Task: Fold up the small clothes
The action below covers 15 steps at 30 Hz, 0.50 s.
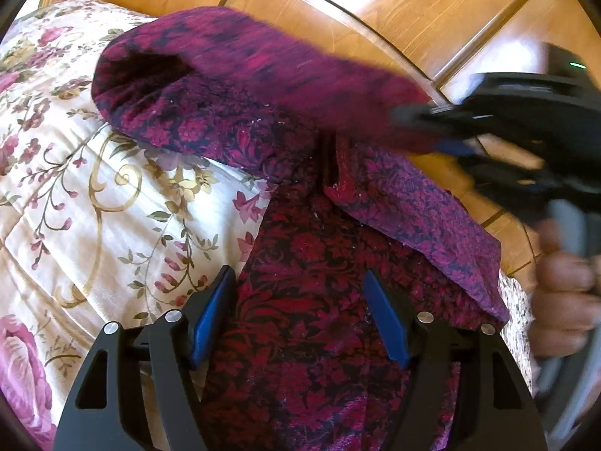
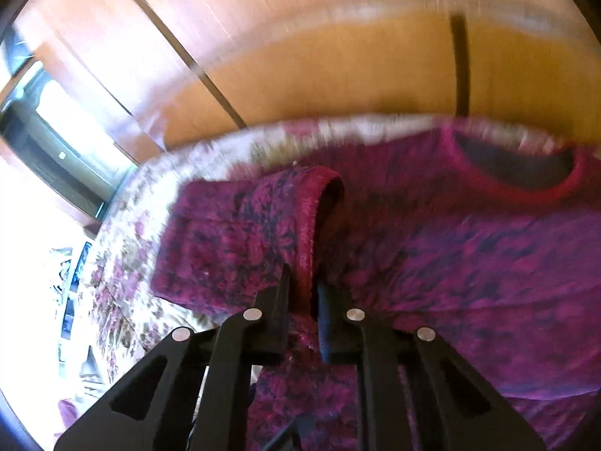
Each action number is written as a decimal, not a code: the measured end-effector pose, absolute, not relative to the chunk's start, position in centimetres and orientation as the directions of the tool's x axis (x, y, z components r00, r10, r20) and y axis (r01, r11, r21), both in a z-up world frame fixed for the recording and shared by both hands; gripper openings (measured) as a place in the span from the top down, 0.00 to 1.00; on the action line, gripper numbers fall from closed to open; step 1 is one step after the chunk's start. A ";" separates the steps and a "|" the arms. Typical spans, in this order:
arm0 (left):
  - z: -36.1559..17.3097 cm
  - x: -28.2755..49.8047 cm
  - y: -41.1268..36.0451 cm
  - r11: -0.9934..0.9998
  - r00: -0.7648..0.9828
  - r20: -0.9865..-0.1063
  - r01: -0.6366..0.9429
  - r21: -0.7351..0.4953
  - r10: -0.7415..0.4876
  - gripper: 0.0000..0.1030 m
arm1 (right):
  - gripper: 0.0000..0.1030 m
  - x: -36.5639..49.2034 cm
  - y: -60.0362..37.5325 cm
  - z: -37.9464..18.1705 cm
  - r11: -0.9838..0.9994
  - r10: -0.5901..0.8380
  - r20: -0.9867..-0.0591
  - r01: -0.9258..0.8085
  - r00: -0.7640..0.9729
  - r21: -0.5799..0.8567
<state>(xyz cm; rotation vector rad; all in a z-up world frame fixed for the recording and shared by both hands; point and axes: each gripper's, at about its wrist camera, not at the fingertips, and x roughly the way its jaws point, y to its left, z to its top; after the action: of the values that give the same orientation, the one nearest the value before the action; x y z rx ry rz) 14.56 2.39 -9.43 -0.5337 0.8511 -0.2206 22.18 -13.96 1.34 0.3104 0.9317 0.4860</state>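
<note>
Black left tool (image 1: pixel 300 315) with blue pads, silver screws, black right tool (image 2: pixel 302 293), green indicator light

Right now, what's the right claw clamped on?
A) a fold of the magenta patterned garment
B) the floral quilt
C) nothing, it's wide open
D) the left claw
A: in the right wrist view the right claw is pinched shut on a ridge of the magenta garment, with the fabric draped over its fingers above the floral quilt.
</note>
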 end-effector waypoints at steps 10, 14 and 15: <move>-7.4 16.0 4.4 0.872 0.647 -0.699 -0.105 -0.479 -0.306 0.36 | 0.90 17.3 -25.0 5.2 0.894 0.392 -0.602 -0.136 0.695 0.426; -7.1 18.4 4.6 0.915 0.607 -0.772 -0.177 -0.361 -0.187 0.39 | 0.90 16.8 -28.7 4.7 0.888 0.361 -0.597 -0.069 0.716 0.455; -7.3 19.1 4.4 0.926 0.591 -0.789 -0.181 -0.331 -0.167 0.39 | 0.90 16.7 -29.3 4.4 0.886 0.354 -0.598 -0.054 0.719 0.461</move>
<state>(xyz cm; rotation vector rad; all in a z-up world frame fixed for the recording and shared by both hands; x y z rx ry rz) 19.11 4.40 -7.25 -0.4022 0.9450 0.0086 16.70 -29.31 4.38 0.4351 0.7389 0.2336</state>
